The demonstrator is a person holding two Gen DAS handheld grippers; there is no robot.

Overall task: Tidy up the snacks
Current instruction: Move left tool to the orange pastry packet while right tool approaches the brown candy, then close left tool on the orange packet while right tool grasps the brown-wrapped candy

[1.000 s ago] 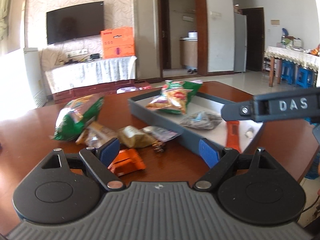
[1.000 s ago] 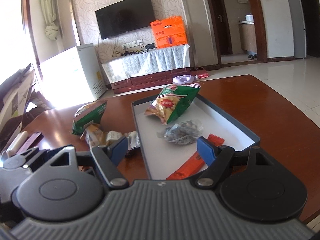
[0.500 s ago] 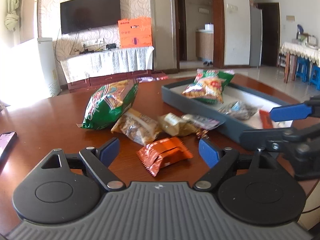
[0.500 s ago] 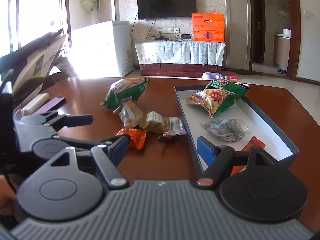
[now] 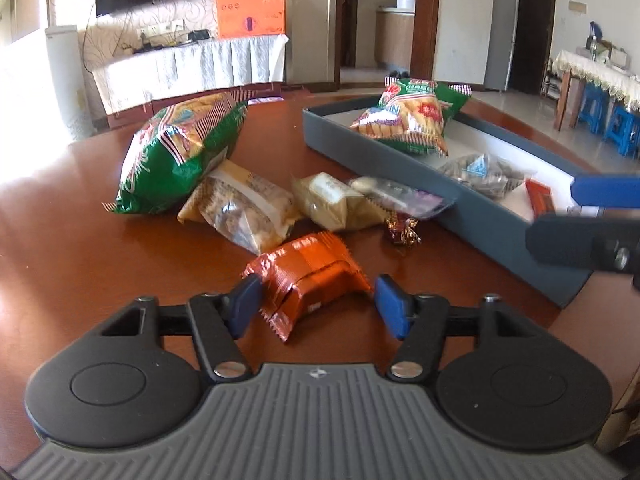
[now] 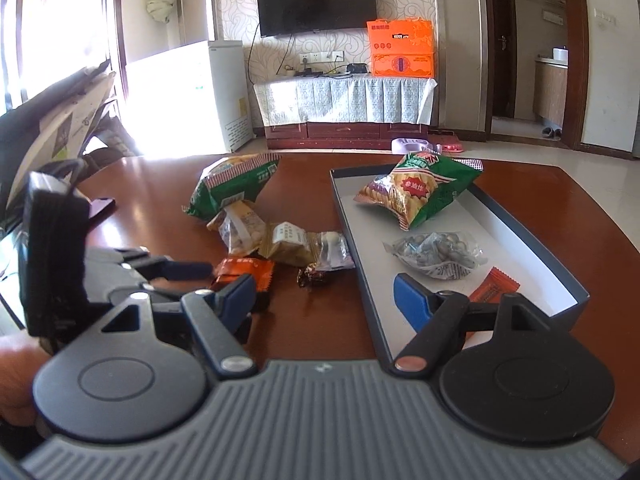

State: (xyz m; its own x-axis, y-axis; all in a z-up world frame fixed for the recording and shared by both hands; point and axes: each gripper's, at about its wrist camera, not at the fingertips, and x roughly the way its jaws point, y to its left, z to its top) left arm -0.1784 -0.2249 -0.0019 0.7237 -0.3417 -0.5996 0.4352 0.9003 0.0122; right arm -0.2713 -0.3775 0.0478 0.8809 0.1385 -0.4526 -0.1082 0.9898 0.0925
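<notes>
The left gripper (image 5: 316, 306) is down at the orange foil snack packet (image 5: 306, 276) on the wooden table (image 5: 72, 248), jaws closing with the packet between them. The left pad looks close to the crinkled edge, the right pad is a little clear, so no grip yet.

The right gripper (image 6: 324, 298) hovers with its jaws apart and empty above the near corner of the grey tray (image 6: 532, 236).

Already inside the tray: a green chip bag (image 6: 420, 192), a clear pouch of dark nuts (image 6: 436, 254) and a small orange sachet (image 6: 494, 290).

Here's the risk: that foil is slick and puffy. If the pads catch only the crimped seam, the packet could squirt out or swing loose on the way over.

The wrapped brown candy (image 5: 402, 230) and the tan biscuit pack (image 5: 334, 202) lie near the packet, and a sloppy lift could drag them along.

And the right gripper sits near the tray, so the carry could bump into it.
</notes>
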